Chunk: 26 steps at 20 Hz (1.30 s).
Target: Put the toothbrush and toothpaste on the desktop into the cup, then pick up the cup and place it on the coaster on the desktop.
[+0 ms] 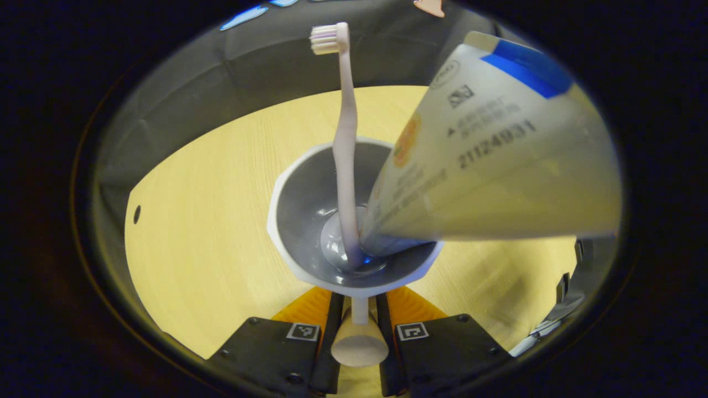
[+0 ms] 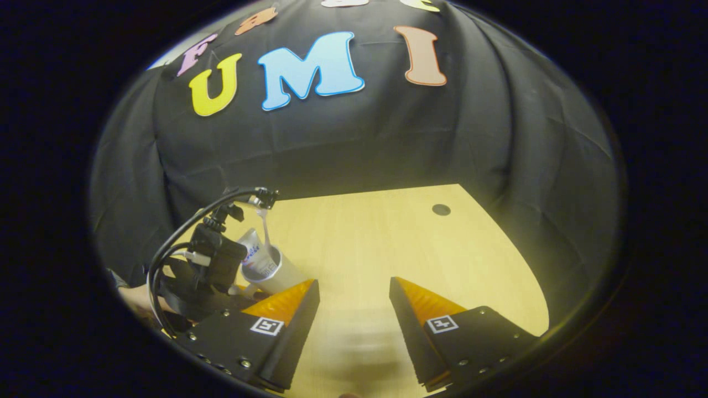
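Left gripper view: left gripper (image 1: 359, 318) at bottom centre, jaws clamped on the handle of the white faceted plastic cup (image 1: 310, 193) with grey inside, seen from above at frame centre over the pale wooden worktop (image 1: 210, 221). Standing in the cup, a pale pink toothbrush (image 1: 345, 149), bristles up; leaning beside it at right, a white tube of toothpaste (image 1: 498, 166) with blue band, cap down. Right gripper view: right gripper (image 2: 354, 301) at bottom, jaws wide apart over bare worktop; cup at lower left with the left gripper.

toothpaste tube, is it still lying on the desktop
No, the toothpaste tube stands in the cup beside the toothbrush.
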Tool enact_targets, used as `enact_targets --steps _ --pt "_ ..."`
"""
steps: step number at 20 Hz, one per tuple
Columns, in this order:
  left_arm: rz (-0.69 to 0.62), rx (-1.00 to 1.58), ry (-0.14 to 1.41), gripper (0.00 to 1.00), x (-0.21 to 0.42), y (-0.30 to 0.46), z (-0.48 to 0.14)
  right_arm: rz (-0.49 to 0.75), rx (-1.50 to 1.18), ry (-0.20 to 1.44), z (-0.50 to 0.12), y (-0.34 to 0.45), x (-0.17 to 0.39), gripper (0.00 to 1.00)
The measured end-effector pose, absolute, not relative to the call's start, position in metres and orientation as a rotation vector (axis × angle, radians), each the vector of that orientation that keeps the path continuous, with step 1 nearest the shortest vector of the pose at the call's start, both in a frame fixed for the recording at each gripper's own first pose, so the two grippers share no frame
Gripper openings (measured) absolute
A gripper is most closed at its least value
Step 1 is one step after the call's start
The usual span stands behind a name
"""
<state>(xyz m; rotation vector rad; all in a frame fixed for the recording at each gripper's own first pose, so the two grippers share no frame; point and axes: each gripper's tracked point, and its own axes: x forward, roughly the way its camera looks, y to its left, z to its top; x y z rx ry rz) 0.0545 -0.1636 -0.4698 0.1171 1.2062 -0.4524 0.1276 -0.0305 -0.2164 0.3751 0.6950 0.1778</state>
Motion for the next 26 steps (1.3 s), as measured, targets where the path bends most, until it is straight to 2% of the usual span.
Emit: enact_targets --steps 1,2,3,15,16,18,19,20,21,23,24,25,26 --pt "-0.45 0.122 1.21 0.36 0.054 -0.163 -0.47 0.177 0.381 0.695 -0.216 -0.032 0.128 0.78" --pt "-0.449 0.127 1.216 0.41 0.053 -0.162 -0.469 0.175 0.385 0.695 -0.217 -0.032 0.129 0.78" --pt "-0.449 0.129 1.223 0.36 0.052 -0.162 -0.468 0.175 0.385 0.696 -0.218 -0.032 0.13 0.78" --pt "-0.443 0.135 1.232 0.37 0.047 -0.157 -0.457 0.198 0.394 0.698 -0.216 -0.033 0.133 0.79" --pt "-0.445 0.129 1.217 0.59 0.048 -0.159 -0.454 0.199 0.394 0.697 -0.216 -0.034 0.133 0.78" --pt "-0.453 0.117 1.191 0.7 0.049 -0.162 -0.448 0.203 0.39 0.694 -0.214 -0.035 0.133 0.78" --pt "-0.453 0.112 1.173 0.81 0.049 -0.163 -0.444 0.208 0.389 0.691 -0.212 -0.035 0.133 0.78" --pt "-0.452 0.106 1.153 0.83 0.049 -0.164 -0.439 0.213 0.386 0.687 -0.21 -0.035 0.133 0.78" --pt "-0.45 0.099 1.132 0.9 0.049 -0.164 -0.434 0.216 0.384 0.681 -0.208 -0.034 0.132 0.78" --pt "-0.44 0.081 1.087 0.91 0.048 -0.164 -0.421 0.225 0.383 0.668 -0.203 -0.034 0.131 0.78" --pt "-0.431 0.07 1.06 0.96 0.049 -0.163 -0.414 0.228 0.382 0.661 -0.2 -0.033 0.131 0.78" --pt "-0.421 0.058 1.031 0.97 0.048 -0.16 -0.404 0.233 0.381 0.654 -0.198 -0.031 0.13 0.78" --pt "-0.41 0.044 1.002 0.9 0.048 -0.157 -0.394 0.24 0.378 0.645 -0.194 -0.03 0.131 0.78"
